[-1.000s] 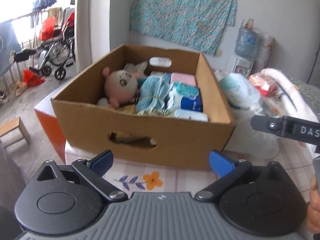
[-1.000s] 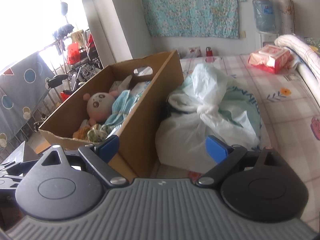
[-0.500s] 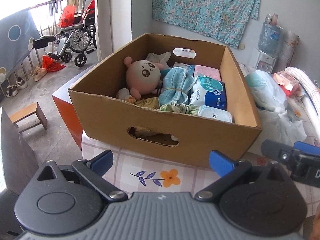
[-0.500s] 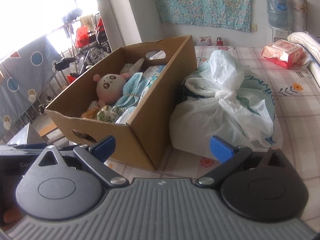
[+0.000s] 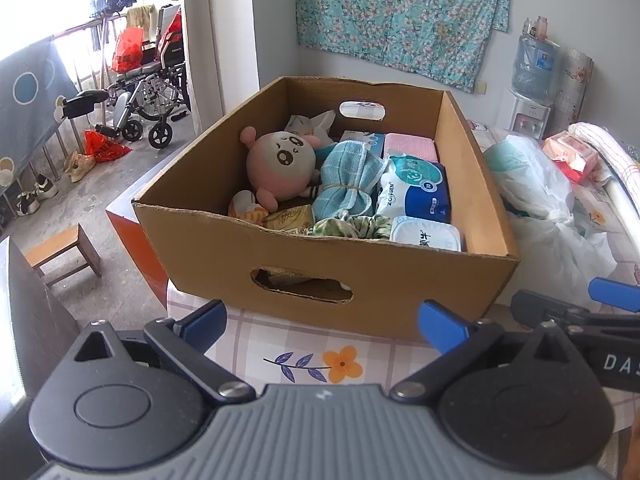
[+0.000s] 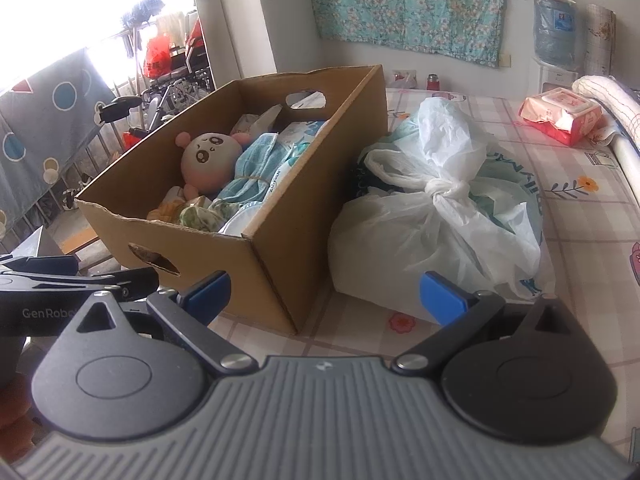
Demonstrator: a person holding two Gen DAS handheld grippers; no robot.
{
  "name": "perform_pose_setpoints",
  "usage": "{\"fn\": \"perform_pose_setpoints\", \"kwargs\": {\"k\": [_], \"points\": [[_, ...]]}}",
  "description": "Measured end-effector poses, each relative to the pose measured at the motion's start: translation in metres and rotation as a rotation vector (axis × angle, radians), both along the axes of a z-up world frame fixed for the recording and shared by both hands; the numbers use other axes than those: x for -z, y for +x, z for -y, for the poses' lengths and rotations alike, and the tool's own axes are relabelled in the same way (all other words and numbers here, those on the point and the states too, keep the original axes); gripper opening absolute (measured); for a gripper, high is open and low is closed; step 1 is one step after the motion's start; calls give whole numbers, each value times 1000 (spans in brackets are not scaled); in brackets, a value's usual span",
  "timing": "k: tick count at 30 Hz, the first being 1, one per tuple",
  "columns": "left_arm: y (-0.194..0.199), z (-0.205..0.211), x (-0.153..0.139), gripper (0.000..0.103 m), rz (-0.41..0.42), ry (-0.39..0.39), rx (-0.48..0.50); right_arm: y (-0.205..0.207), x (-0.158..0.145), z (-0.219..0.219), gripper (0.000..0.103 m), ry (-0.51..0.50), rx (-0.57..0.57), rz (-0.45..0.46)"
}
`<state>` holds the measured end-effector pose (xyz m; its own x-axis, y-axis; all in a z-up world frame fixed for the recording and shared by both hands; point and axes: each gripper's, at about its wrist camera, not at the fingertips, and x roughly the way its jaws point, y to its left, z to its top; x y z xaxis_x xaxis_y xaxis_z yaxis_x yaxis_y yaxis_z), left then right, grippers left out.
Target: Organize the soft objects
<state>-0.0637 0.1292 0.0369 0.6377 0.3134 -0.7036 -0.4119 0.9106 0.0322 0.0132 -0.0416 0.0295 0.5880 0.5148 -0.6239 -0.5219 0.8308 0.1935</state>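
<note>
Cardboard box [image 5: 328,280] sitting on the checked floral tabletop [image 5: 256,344], packed full of soft stuff — pink round plush doll [image 5: 280,160] toward the back left, bundled light-blue towel [image 5: 346,184] right beside it, blue-and-white wipes pack [image 5: 416,192] next to that, pink pack [image 5: 408,146] behind, green scrunchie-looking fabric [image 5: 348,226] at the front. Knotted white plastic bag [image 6: 436,216] slumped just beside the box's right wall, touching it or close enough. Red tissue pack [image 6: 560,114] further back on the same surface.

Left tool [image 5: 326,322] hovering short of the box's front wall, blue tips spread wide, nothing between them. Right tool [image 6: 324,292] same deal — wide open, empty, aimed at the box's near corner and the bag.
</note>
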Motion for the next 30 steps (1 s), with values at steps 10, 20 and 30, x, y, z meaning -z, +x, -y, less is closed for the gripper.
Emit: {"fn": "perform_pose_setpoints", "kwargs": {"k": [10, 20, 30], "points": [[0, 1, 1, 103, -7, 6, 1, 2, 2, -1, 101, -21, 3, -3], [0, 1, 1, 102, -9, 5, 1, 3, 3, -3, 101, -29, 4, -6], [-2, -1, 5, 102, -17, -5, 2, 4, 5, -2, 101, -33, 4, -13]]}}
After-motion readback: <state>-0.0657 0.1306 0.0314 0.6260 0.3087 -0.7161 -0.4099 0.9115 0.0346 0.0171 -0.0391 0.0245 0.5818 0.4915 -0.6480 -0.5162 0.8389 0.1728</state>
